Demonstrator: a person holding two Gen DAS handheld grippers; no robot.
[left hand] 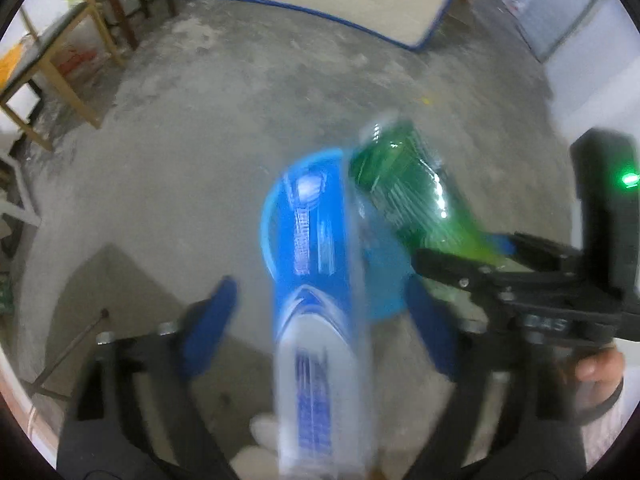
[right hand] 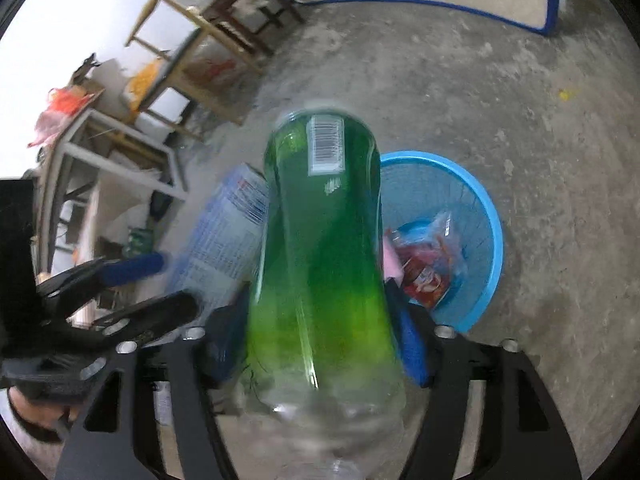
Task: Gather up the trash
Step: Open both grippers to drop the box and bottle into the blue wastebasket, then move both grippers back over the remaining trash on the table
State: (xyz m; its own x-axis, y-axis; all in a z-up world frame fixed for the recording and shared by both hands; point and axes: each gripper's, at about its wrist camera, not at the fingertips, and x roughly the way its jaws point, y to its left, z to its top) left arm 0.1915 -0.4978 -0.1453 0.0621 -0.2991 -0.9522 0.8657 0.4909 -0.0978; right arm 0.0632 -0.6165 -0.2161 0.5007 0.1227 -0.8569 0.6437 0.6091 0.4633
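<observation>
Carton: blue-and-white carton (left hand: pixel 316 280) is sitting between the spread blue fingers of the left gripper (left hand: pixel 320 320), neither pad touching it, above the bin.
Bottle: green bottle (right hand: pixel 320 248) is lying between the right gripper (right hand: pixel 320 344) pads; grip unclear.
Bin: blue mesh bin (right hand: pixel 484 200) is holding a red wrapper (right hand: pixel 428 272).
Look: both are blurring.

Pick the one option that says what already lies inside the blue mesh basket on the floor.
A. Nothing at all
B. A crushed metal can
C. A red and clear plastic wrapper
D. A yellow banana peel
C: the right wrist view shows a crumpled red and clear wrapper lying at the bottom of the blue basket, to the right of the green bottle.
</observation>
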